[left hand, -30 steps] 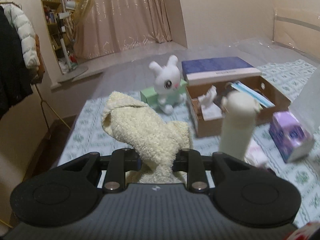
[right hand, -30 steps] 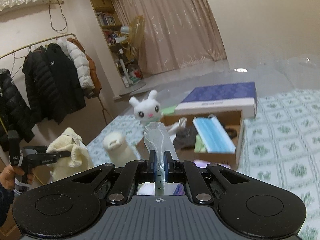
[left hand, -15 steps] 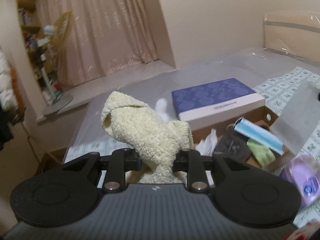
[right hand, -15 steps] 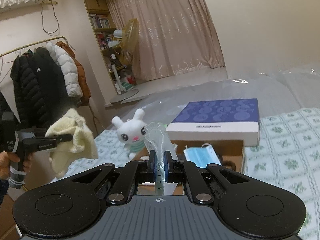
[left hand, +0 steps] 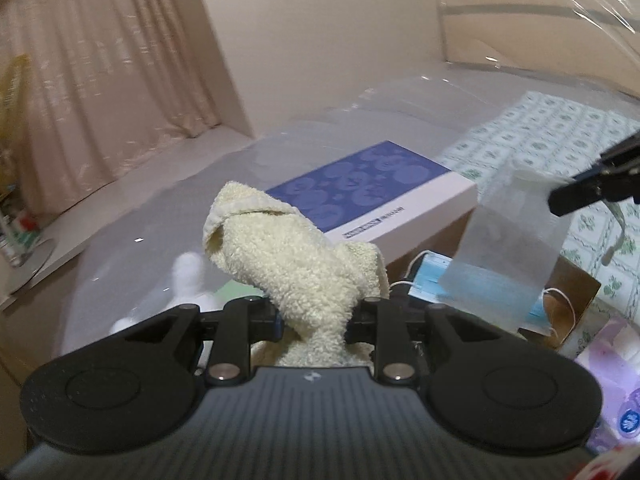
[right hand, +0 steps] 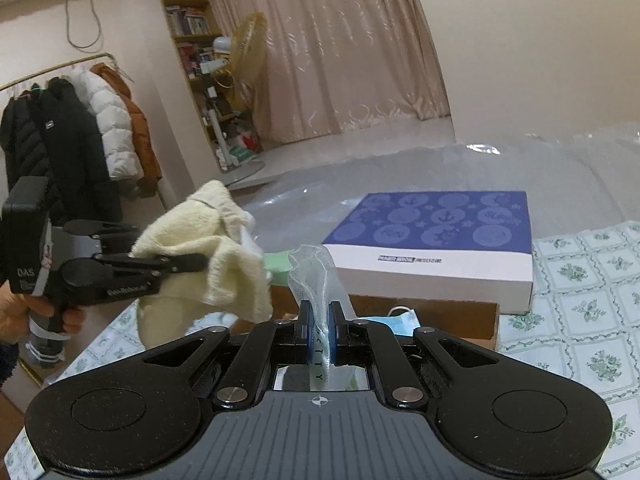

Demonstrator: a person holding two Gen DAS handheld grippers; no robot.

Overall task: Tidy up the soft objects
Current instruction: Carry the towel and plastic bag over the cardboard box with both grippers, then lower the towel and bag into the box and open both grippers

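Note:
My left gripper (left hand: pixel 316 316) is shut on a cream fluffy towel (left hand: pixel 288 252) and holds it in the air; the towel also shows in the right wrist view (right hand: pixel 208 256), at the left. My right gripper (right hand: pixel 320 320) is shut on a translucent plastic bag (right hand: pixel 316 276) with printed letters; in the left wrist view the bag (left hand: pixel 508 240) hangs from it at the right. Below both lies an open cardboard box (left hand: pixel 572 288) with a blue face mask (left hand: pixel 488 284) inside.
A blue and white flat box (right hand: pixel 436 240) rests on the cardboard box's far edge. A white plush rabbit (left hand: pixel 188 280) and a green box (right hand: pixel 278 262) are behind the towel. A purple tissue pack (left hand: pixel 616 392) lies at right. Coats (right hand: pixel 72 136) hang at left.
My left gripper has swung right and risen with the towel, now over the box beside the right gripper. The right gripper has moved closer to the box with the bag.

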